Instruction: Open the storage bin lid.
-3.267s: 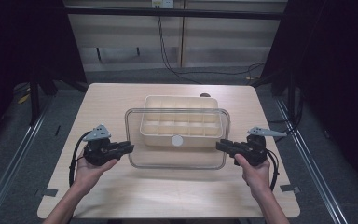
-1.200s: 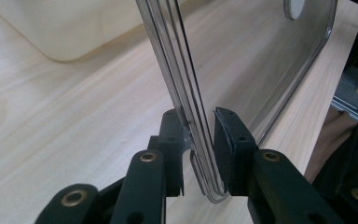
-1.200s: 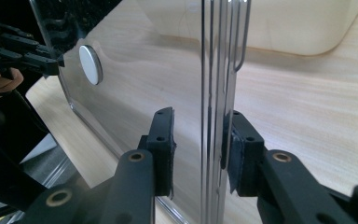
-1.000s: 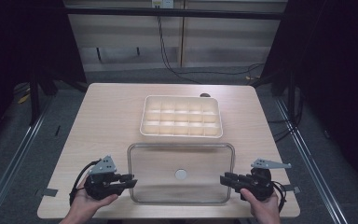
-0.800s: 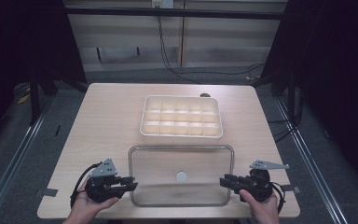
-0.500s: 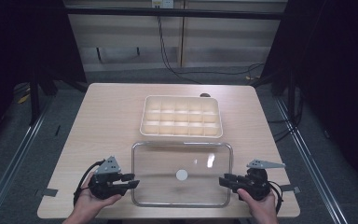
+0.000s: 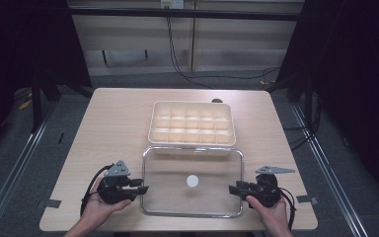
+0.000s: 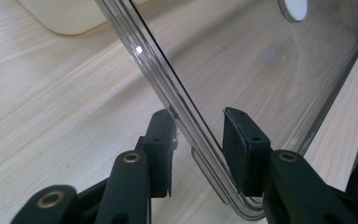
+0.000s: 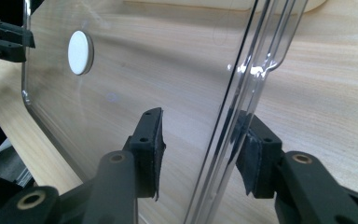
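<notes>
Table [image 7: 108, 128]: light wood-grain top, roughly square with rounded corners, standing on a dark grey floor [image 7: 24, 158].

Tray [image 7: 192, 123]: cream, rectangular, split into a grid of small compartments; rests flat at the table's middle, towards the far side.

Lid [image 7: 192, 165]: clear plastic, rectangular with rounded corners, a white round spot [image 7: 192, 180] near its centre; lies on the near half of the table, its far edge just beside the tray's near wall.

Small dark item [image 7: 217, 101]: at the tray's far right corner; too small to identify.
</notes>
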Demonstrator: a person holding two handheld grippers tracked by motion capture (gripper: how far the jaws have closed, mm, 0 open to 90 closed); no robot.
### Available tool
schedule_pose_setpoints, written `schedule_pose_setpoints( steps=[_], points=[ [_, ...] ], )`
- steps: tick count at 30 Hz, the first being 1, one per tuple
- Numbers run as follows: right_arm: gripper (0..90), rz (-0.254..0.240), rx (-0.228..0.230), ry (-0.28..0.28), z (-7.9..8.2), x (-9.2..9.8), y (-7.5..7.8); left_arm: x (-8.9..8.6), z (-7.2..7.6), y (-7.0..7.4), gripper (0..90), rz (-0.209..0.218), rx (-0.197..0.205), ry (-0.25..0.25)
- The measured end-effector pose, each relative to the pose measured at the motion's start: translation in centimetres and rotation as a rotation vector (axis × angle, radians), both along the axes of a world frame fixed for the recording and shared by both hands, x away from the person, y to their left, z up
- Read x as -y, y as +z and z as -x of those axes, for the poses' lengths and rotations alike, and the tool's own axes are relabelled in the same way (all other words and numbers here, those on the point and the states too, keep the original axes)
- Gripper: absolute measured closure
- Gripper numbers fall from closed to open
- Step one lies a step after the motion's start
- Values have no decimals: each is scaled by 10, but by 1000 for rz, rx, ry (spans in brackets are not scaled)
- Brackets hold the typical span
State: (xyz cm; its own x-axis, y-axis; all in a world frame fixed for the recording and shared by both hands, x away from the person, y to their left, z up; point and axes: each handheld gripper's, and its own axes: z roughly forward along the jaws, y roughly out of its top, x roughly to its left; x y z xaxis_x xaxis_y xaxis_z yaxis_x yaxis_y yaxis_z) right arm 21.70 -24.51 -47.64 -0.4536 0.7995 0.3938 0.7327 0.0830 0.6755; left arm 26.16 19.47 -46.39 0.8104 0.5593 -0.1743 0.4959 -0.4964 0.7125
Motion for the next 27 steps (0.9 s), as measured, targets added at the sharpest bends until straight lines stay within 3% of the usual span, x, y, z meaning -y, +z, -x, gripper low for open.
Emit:
schedule_pose_setpoints(
  steps=[7,13,18,22,25,27],
  points=[
    [536,14,-3,-4,-2,-2,-1,0,-2,-3,619,2,-10,-4],
    [505,17,-38,-2,-9,-3,-6,3,-7,-9,581,0,-41,1],
    [480,57,-66,6,-12,-7,-6,5,-9,-11,544,-21,-60,-9],
    [457,52,-63,-2,-13,-8,-9,5,-11,-13,536,-20,-64,-8],
    [436,68,-69,-4,-14,-9,-13,5,-12,-15,525,-46,-62,-1],
    [431,73,-75,-5,-15,-10,-14,6,-13,-16,523,-41,-45,10]
  ],
)
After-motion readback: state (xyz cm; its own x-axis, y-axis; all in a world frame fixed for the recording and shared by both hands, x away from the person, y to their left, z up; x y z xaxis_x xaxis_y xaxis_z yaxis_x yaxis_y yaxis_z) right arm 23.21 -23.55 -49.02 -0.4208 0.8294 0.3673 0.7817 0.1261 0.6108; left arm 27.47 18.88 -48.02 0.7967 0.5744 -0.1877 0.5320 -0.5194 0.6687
